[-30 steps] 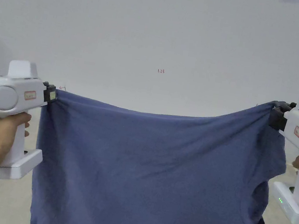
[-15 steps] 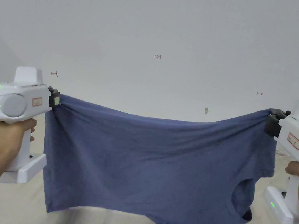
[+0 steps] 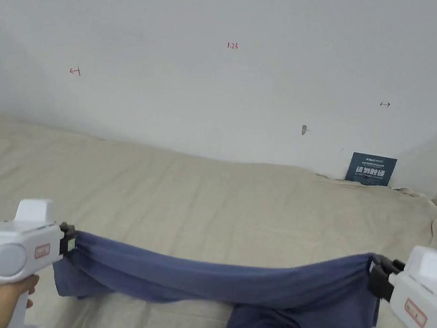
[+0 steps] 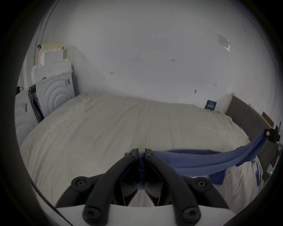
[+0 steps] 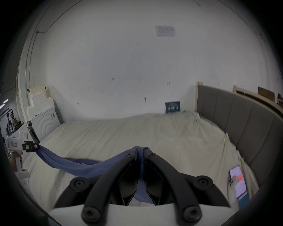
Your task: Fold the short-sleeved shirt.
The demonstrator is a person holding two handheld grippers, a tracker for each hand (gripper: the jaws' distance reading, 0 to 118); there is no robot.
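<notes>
Jaws clamped on blue shirt (image 5: pixel 85 167)

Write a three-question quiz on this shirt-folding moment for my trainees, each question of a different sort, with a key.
1. True or false: the left gripper is shut on the blue shirt.
2. The shirt hangs between the grippers above: A) a wooden desk B) the beige bed sheet C) a tiled floor?
3. Fill in: the right gripper holds the shirt with its jaws ____.

Key: 1 true; 2 B; 3 shut.
</notes>
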